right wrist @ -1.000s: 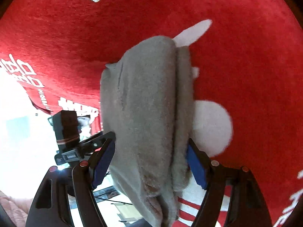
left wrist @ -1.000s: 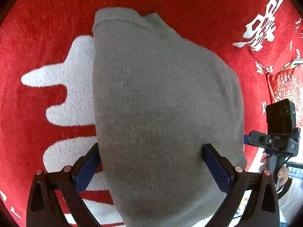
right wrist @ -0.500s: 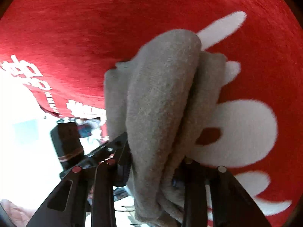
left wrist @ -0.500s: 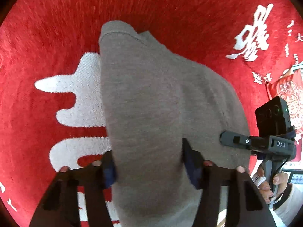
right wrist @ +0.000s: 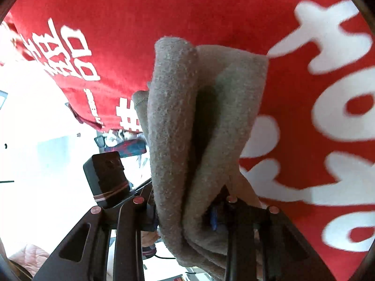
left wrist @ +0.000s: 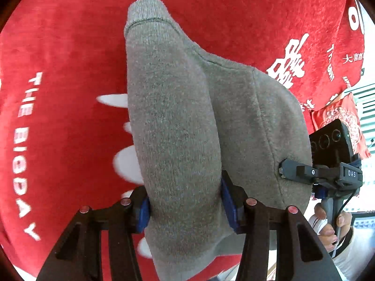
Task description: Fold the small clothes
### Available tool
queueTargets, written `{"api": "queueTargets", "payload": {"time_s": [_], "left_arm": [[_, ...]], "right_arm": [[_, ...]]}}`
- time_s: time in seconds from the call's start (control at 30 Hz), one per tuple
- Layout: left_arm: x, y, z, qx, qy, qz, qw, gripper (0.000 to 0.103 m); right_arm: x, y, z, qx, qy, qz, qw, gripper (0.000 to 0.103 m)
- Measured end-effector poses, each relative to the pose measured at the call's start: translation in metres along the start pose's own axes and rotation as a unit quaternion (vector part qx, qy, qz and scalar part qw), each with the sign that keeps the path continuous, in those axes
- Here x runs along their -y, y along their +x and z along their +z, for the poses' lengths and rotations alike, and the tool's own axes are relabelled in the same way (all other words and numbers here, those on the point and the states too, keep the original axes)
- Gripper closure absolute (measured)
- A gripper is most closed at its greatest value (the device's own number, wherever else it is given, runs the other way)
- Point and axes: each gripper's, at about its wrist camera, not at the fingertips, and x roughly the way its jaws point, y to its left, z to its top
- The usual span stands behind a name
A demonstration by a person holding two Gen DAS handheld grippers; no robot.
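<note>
A small grey knit garment hangs between my two grippers above a red cloth. My left gripper is shut on one bunched end of it, the blue pads pressing the fabric from both sides. A ribbed cuff points away from me. In the right wrist view the same grey garment is folded into thick layers, and my right gripper is shut on its near edge. The right gripper also shows at the right in the left wrist view, and the left gripper at lower left in the right wrist view.
A red plush cloth with white lettering covers the table beneath; it also shows in the right wrist view. Its edge drops off at the right and at the left in the right wrist view. A bright room lies beyond.
Both grippers closed on the grey garment, which was lying between open jaws one second ago. The garment has been lifted and bunched into thicker folds, and both views have shifted over the red cloth.
</note>
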Motion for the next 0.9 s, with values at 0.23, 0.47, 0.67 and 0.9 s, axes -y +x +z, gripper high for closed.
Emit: {"api": "queueTargets", "payload": {"time_s": [0.23,0.47,0.67,0.9], "left_arm": [[-0.064,-0.003,-0.027,-0.020,-0.009,0.062,0.9978,0.050],[-0.104,-0.021,-0.038,0.021,-0.048,0.090,0.9946,0.050],[-0.123,-0.028,-0.035,0.024,-0.051,0.121,0.9910,0.050],[-0.100,-0.001,-0.025,0.023,-0.034,0.140,0.9893,0.050]], "right_arm": [[0.011,0.062,0.006,-0.007,-0.017,-0.137,0.990,0.066],[-0.002,0.026,0.006,0.048,-0.061,-0.309,0.948,0.058],[0.014,0.021,0.011,0.045,-0.016,-0.205,0.978,0.056],[-0.041,0.058,-0.013,0.022,-0.176,-0.354,0.918,0.095]]}}
